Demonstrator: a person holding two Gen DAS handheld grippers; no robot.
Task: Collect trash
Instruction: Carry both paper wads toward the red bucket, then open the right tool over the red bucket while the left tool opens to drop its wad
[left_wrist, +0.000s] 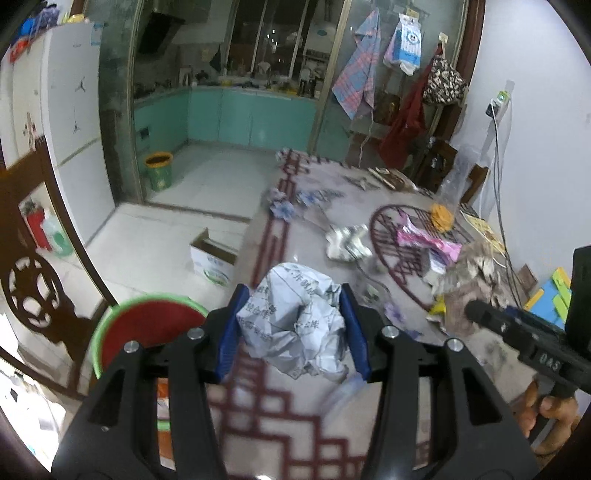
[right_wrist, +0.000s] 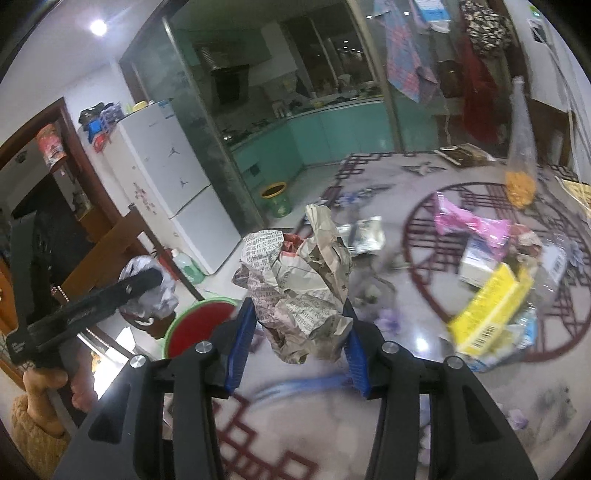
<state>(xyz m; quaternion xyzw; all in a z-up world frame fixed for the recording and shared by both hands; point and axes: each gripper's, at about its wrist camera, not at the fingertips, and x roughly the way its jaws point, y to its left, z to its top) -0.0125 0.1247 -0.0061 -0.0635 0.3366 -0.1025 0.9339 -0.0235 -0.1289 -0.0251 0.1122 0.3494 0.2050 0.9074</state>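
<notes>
My left gripper (left_wrist: 293, 291) is shut on a crumpled ball of white printed paper (left_wrist: 295, 325), its blue pads pressing both sides. Beyond it to the left, off the table's edge, stands a green-rimmed bin with a red inside (left_wrist: 147, 321). My right gripper (right_wrist: 298, 302) is shut on a crumpled wad of brownish newspaper (right_wrist: 295, 273), held above the patterned table (right_wrist: 332, 424). The same bin (right_wrist: 199, 325) shows left of it in the right wrist view. Each gripper appears in the other's view, held by a hand.
Loose trash lies on the table: a silver foil wrapper (left_wrist: 347, 242), a pink wrapper (right_wrist: 472, 223), a yellow box (right_wrist: 487, 314) and a clear bag with orange pieces (right_wrist: 521, 184). An open cardboard box (left_wrist: 212, 260) and a green-yellow bucket (left_wrist: 159, 170) stand on the floor.
</notes>
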